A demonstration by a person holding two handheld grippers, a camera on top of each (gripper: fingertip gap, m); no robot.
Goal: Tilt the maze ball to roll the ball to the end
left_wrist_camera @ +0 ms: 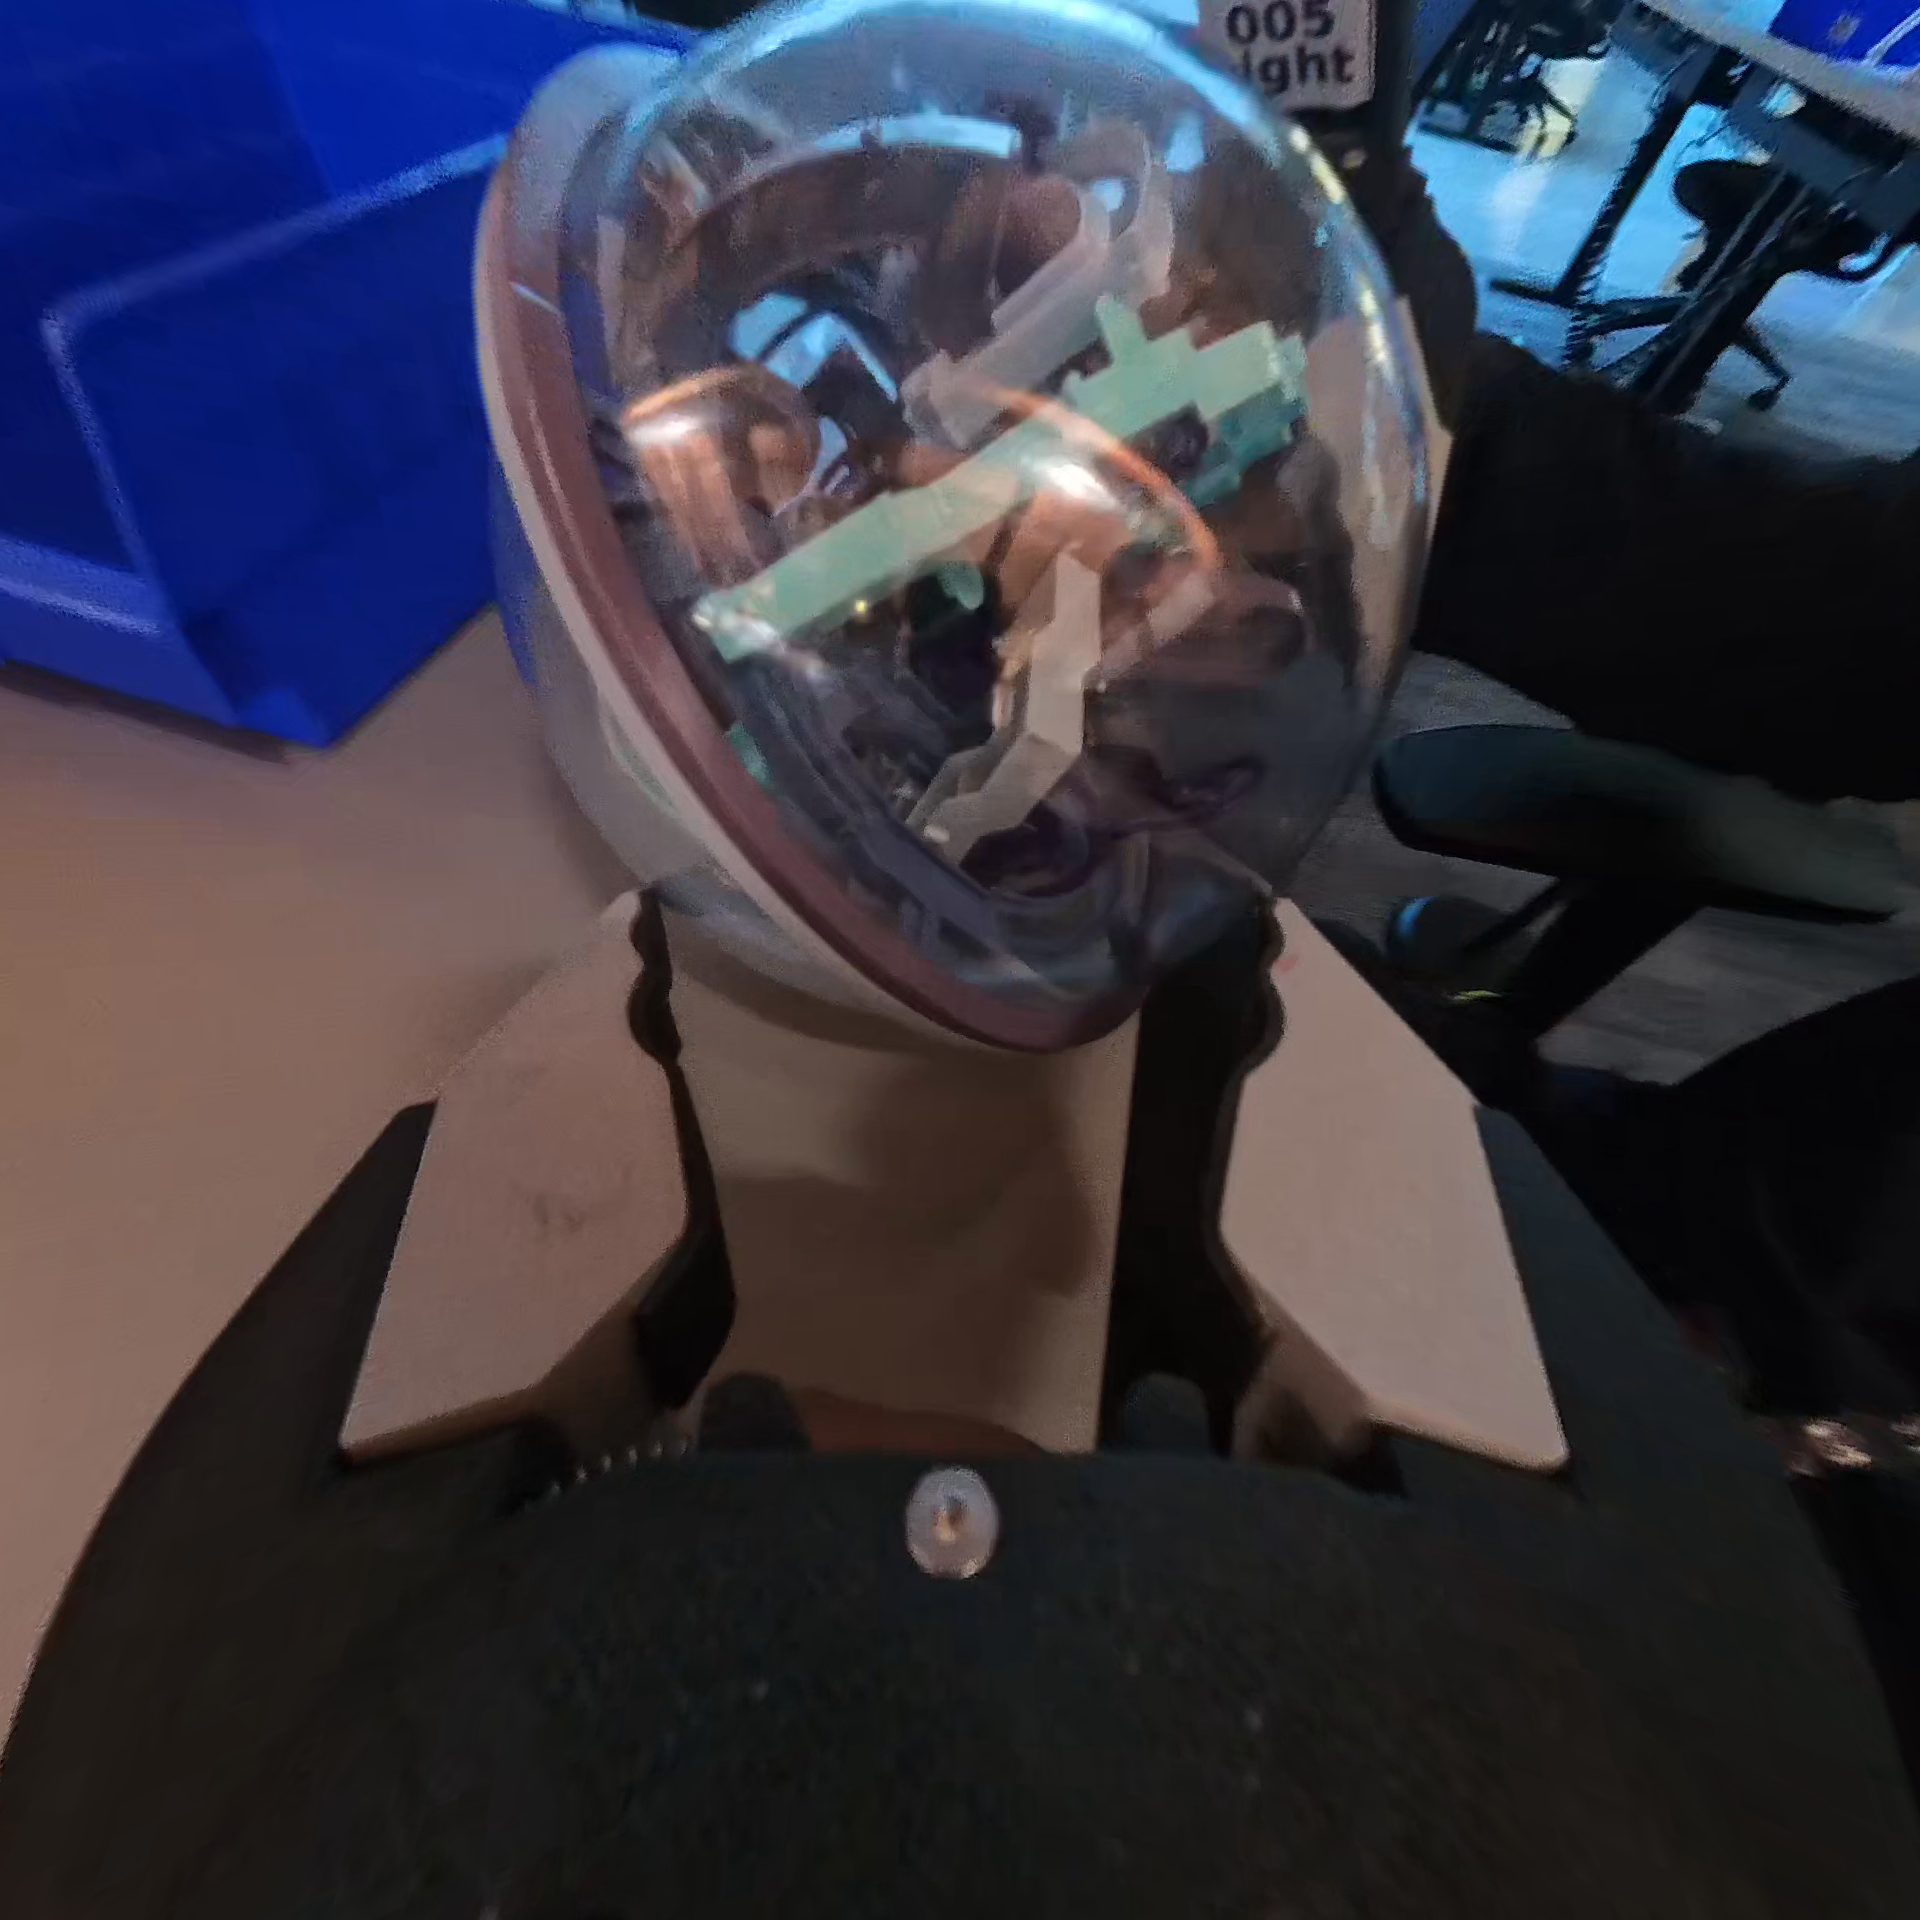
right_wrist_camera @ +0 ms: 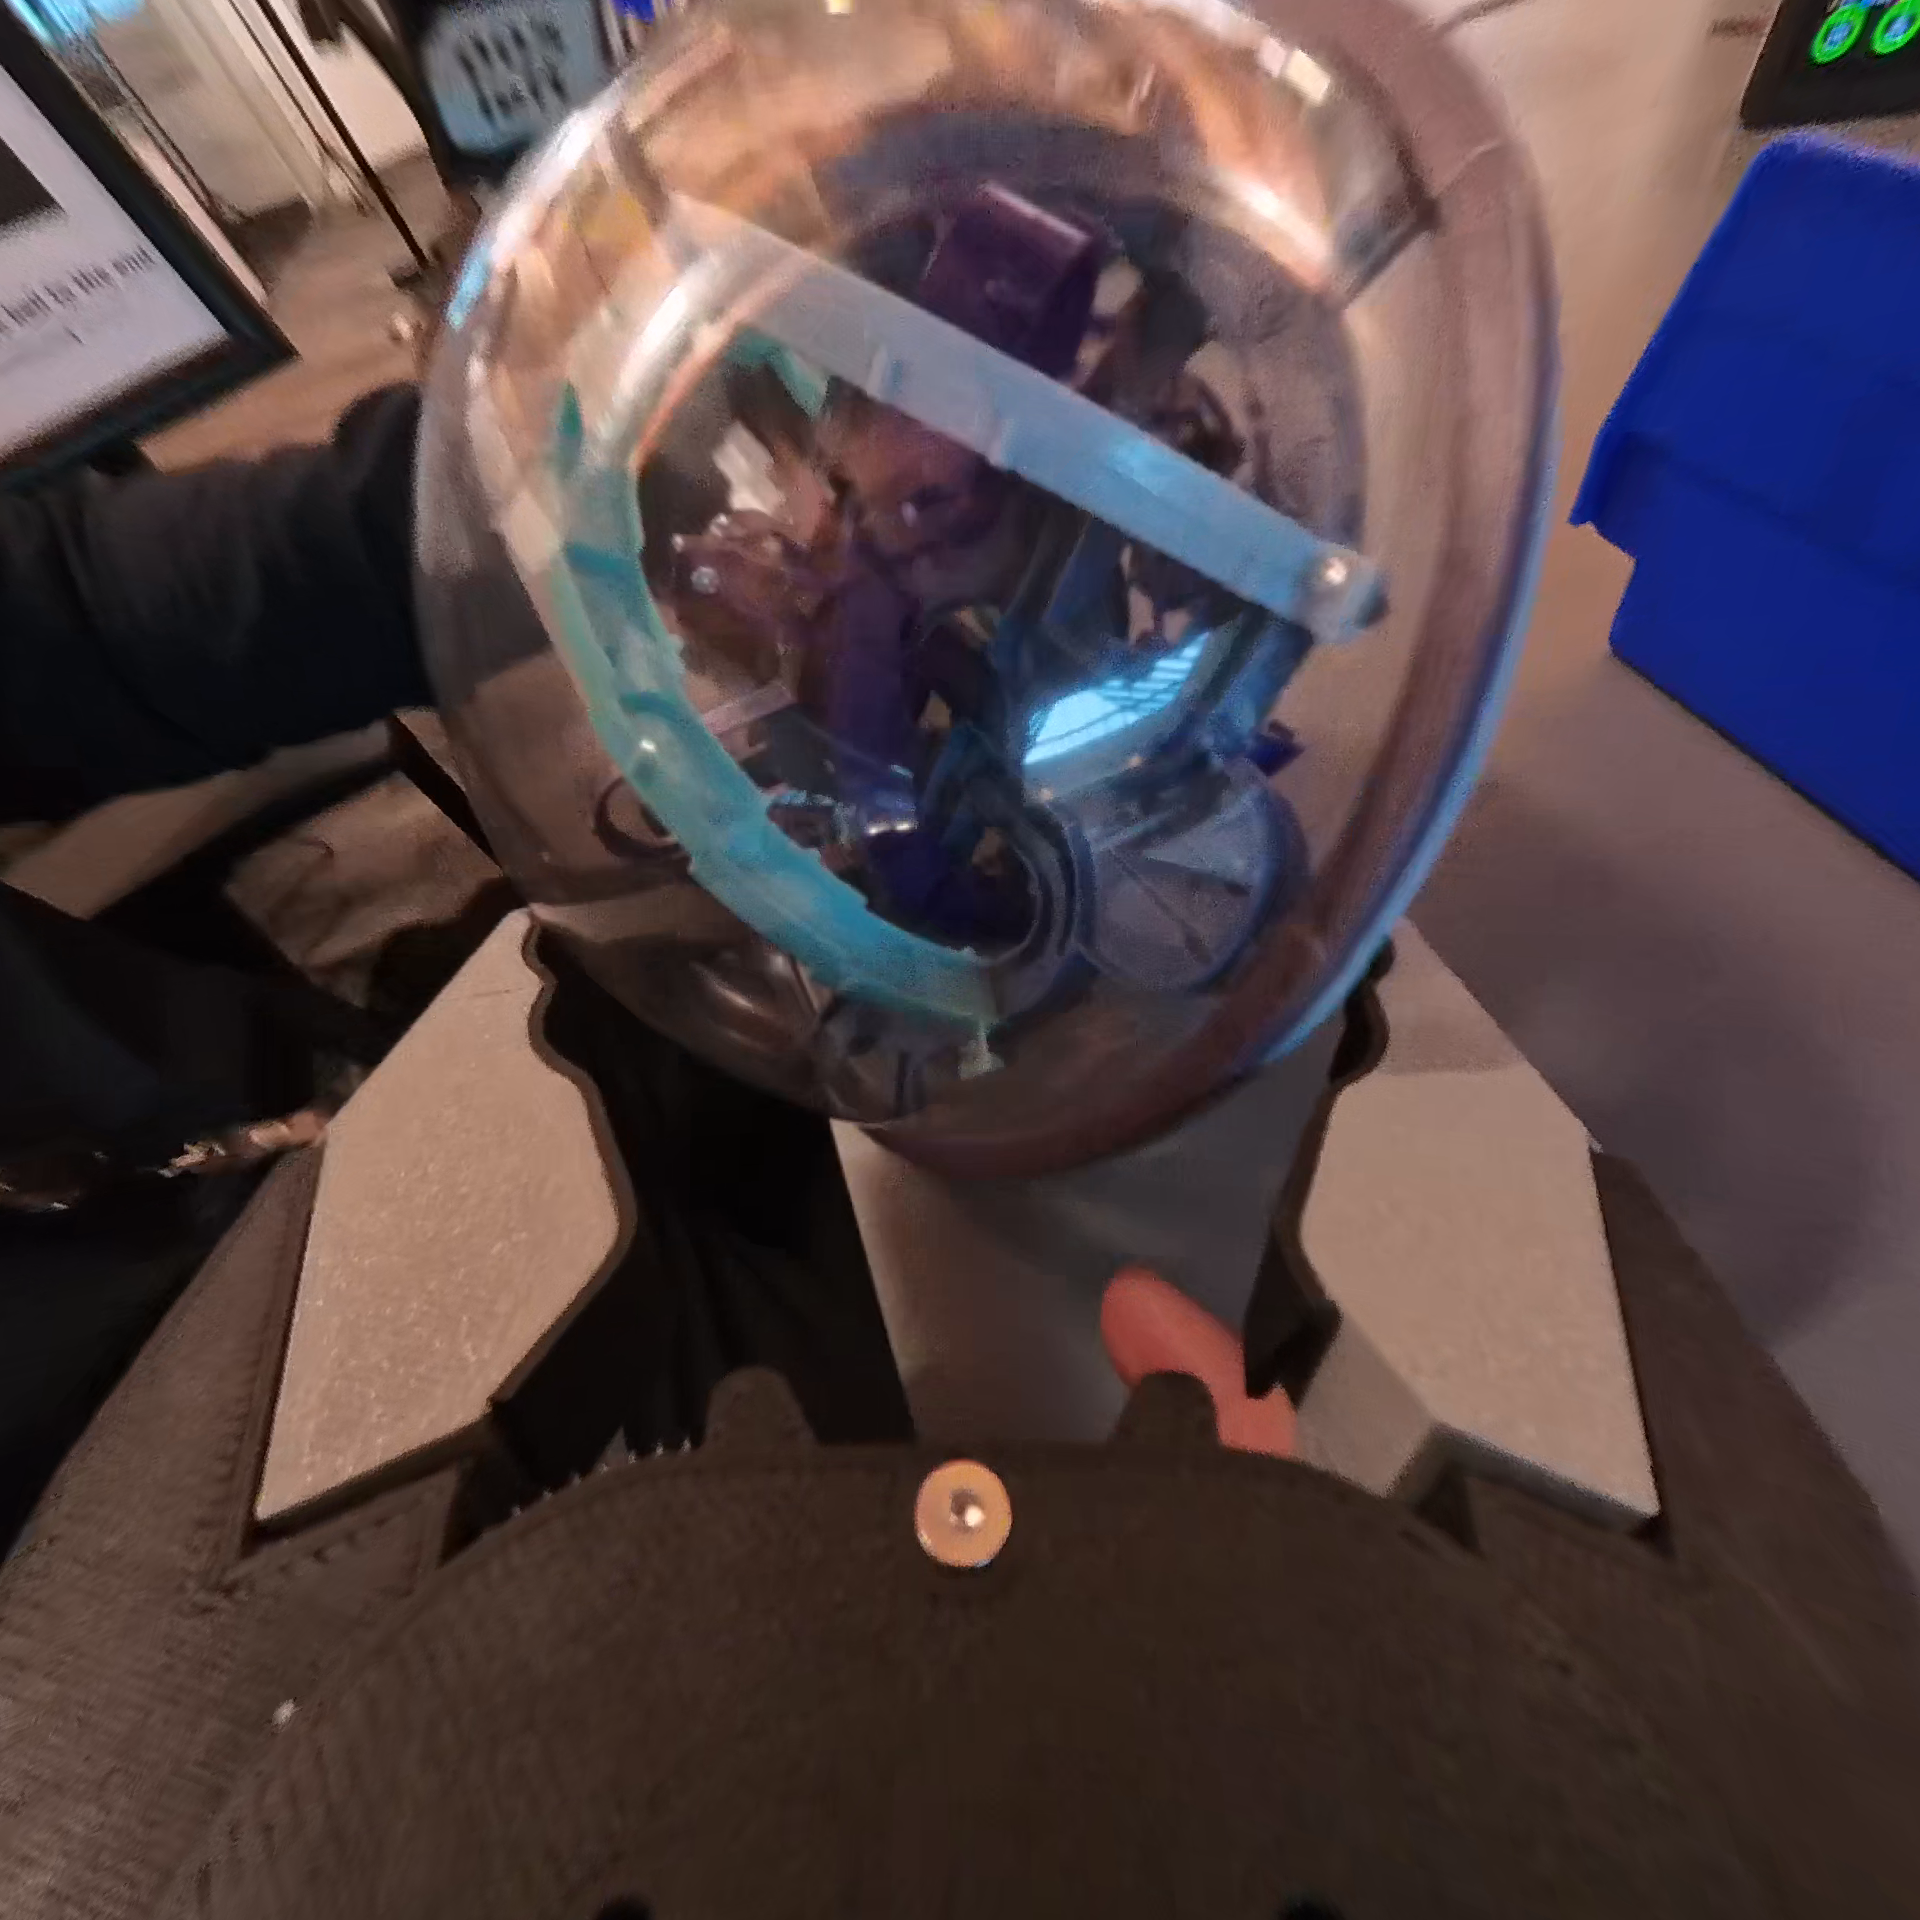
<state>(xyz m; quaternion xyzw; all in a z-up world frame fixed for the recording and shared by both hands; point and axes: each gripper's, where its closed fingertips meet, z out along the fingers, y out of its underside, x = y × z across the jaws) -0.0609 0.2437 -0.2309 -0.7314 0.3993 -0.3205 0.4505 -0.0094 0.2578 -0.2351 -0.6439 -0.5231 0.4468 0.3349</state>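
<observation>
The maze ball, a clear plastic globe with green, white and purple tracks inside, is held up off the table between the two grippers. In the left wrist view it sits just past the tips of the left gripper, whose two fingers stand wide apart with the globe's lower curve touching between them. Its seam ring runs at a slant, so the ball is tilted. In the right wrist view the same ball rests between the fingers of the right gripper, also spread wide and pressed against the bottom of the globe. A small silver ball lies at the right end of a pale blue straight track, close to the shell.

On the left of the left wrist view a blue bin stands on the table, near the globe but apart from it; the tabletop beside and under the gripper is bare. To the right, the table edge drops away to a floor with a dark chair and desk legs further off. In the right wrist view the blue bin stands to the right, and a dark sleeve reaches in from the left, close behind the globe. A framed screen is at far left.
</observation>
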